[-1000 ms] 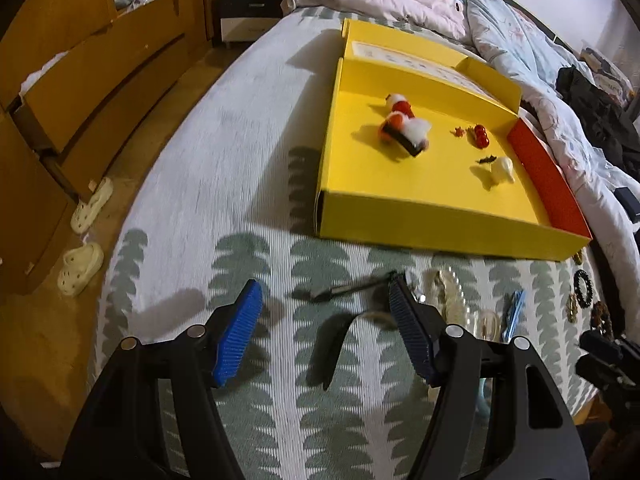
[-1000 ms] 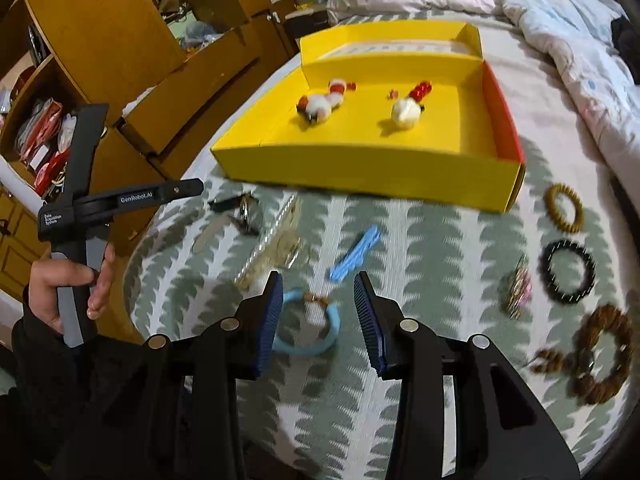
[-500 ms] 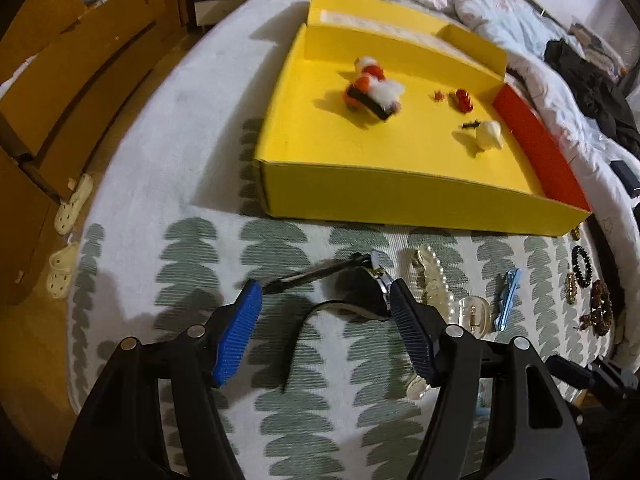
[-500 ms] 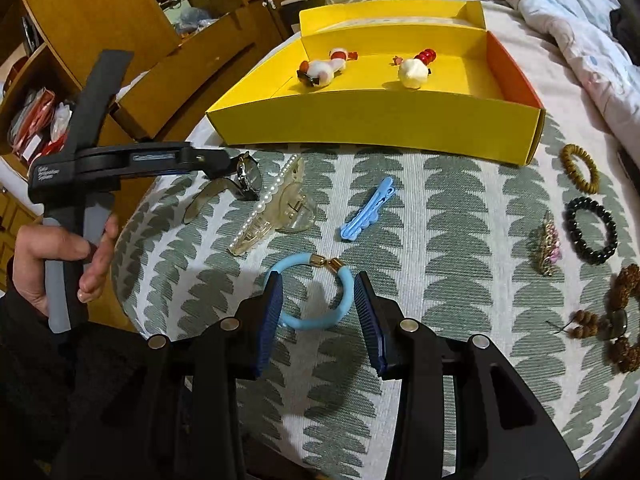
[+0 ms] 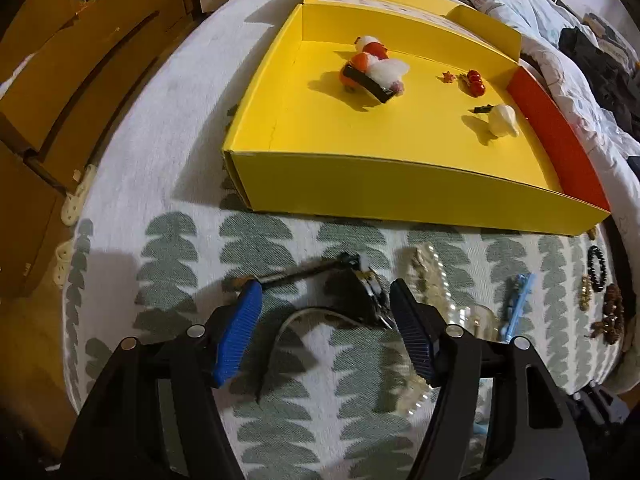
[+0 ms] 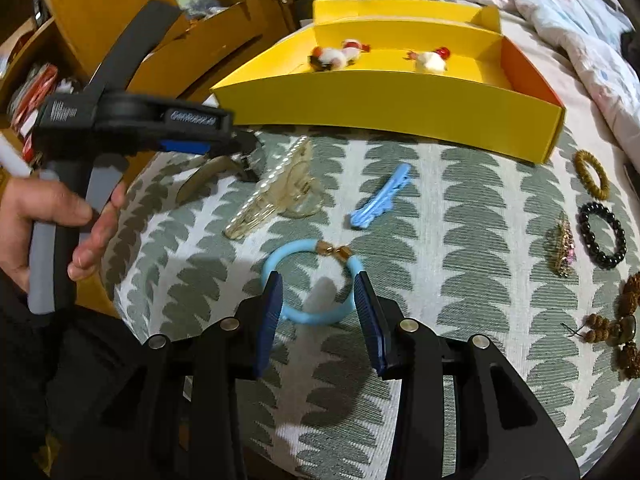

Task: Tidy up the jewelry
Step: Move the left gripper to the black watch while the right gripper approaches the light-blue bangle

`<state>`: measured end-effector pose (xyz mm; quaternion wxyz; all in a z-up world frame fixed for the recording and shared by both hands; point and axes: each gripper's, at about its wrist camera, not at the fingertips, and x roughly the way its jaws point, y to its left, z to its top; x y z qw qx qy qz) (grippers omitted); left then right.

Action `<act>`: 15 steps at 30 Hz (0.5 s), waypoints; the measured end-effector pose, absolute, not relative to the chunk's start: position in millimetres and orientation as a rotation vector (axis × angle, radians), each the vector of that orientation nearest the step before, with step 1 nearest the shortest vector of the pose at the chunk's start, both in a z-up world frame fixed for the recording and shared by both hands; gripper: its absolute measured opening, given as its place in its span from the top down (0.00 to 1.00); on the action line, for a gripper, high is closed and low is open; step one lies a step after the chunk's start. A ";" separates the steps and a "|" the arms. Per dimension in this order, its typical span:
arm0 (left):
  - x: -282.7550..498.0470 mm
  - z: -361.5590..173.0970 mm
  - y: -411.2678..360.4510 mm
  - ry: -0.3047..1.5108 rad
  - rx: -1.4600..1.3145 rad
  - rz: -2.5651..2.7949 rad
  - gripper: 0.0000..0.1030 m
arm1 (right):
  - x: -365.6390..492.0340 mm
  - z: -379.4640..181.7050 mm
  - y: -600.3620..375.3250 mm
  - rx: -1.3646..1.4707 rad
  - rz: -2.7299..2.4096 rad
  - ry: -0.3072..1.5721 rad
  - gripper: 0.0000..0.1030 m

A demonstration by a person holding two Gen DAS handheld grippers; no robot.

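A yellow box (image 5: 400, 192) (image 6: 384, 108) on the bed holds a red-and-white plush clip (image 5: 374, 70), red beads (image 5: 474, 80) and a white clip (image 5: 502, 120). My left gripper (image 5: 324, 300) is open, its fingers straddling a dark watch with a thin strap (image 5: 360, 292) lying on the leaf-print cover. My right gripper (image 6: 318, 294) is open, its fingers on either side of a light blue bangle (image 6: 312, 280) on the cover. The left gripper also shows in the right wrist view (image 6: 248, 148), held in a hand.
A pearl claw clip (image 6: 276, 192) (image 5: 436, 280), a blue hair clip (image 6: 380, 202) (image 5: 520, 300), a tan bead bracelet (image 6: 592, 174), a black bead bracelet (image 6: 602, 234), a gold brooch (image 6: 564, 244) and brown prayer beads (image 6: 624, 324) lie on the cover. Wooden drawers (image 5: 60, 80) stand left; the bed edge is near.
My left gripper has moved forward and lower over the watch, nearer the box. My right gripper has closed in on the blue bangle, which now sits between its fingers.
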<state>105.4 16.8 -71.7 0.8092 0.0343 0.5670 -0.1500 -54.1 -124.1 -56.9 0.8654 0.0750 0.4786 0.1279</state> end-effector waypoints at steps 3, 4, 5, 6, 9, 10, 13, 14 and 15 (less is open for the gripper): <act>102.6 -69.4 13.2 1.205 0.069 -0.330 0.36 | -57.8 -56.1 -116.6 0.132 0.293 0.992 0.60; 102.8 -69.0 11.6 1.203 0.074 -0.330 0.36 | -58.6 -54.5 -113.6 0.124 0.306 0.986 0.60; 103.5 -69.2 10.0 1.203 0.077 -0.332 0.36 | -59.1 -53.1 -110.6 0.119 0.317 0.981 0.60; 104.7 -69.9 8.7 1.206 0.078 -0.333 0.36 | -58.8 -51.8 -107.2 0.111 0.330 0.977 0.60; 107.1 -72.4 6.1 1.219 0.076 -0.337 0.36 | -53.9 -54.5 -97.8 0.096 0.361 0.994 0.60; 108.3 -74.9 4.3 1.228 0.083 -0.336 0.36 | -52.4 -57.2 -93.6 0.084 0.363 1.006 0.60; 111.5 -83.1 0.7 1.253 0.104 -0.330 0.36 | -48.0 -64.1 -85.8 0.048 0.349 1.028 0.60; 112.6 -84.8 0.0 1.255 0.113 -0.325 0.36 | -47.1 -66.0 -84.3 0.045 0.349 1.033 0.60; 114.3 -86.3 0.0 1.259 0.115 -0.322 0.36 | -45.8 -66.5 -83.6 0.044 0.351 1.035 0.60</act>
